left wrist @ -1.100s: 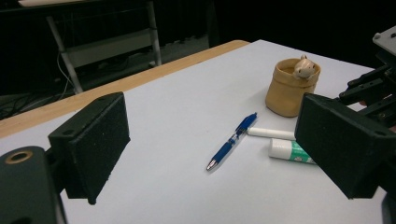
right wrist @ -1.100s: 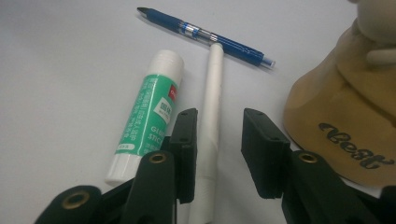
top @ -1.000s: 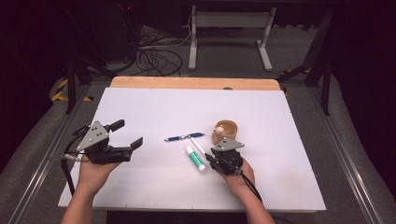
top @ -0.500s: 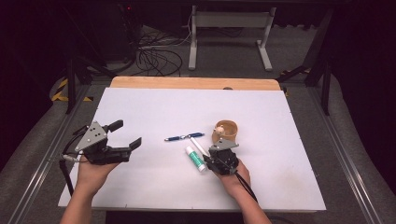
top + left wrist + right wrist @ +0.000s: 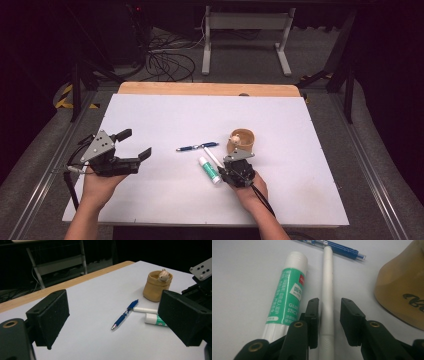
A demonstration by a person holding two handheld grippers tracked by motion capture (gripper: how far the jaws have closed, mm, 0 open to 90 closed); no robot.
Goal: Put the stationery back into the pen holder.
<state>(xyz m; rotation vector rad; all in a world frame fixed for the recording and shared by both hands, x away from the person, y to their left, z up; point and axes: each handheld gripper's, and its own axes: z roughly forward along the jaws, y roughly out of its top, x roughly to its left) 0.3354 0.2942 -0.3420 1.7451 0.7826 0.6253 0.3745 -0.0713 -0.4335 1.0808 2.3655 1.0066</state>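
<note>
White table (image 5: pixel 160 120), jaws astride white pen (image 5: pixel 327 290).

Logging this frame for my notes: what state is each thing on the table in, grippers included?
Left gripper: open wide, nothing between the jaws, held off to the side.
Right gripper: jaws either side of the white pen, not yet shut on it.
White pen: lying flat.
Glue stick: lying flat, capped.
Blue pen: lying flat.
Tan cup: upright, with a small figure at its rim.

Both grippers black: left gripper (image 5: pixel 134 143), right gripper (image 5: pixel 329 319). Grey three-cornered plate (image 5: pixel 98 145) with screw holes on top of each. Brass-ringed pivot holes (image 5: pixel 298 324). Black cable (image 5: pixel 263 200) trails. Forearms bare.
</note>
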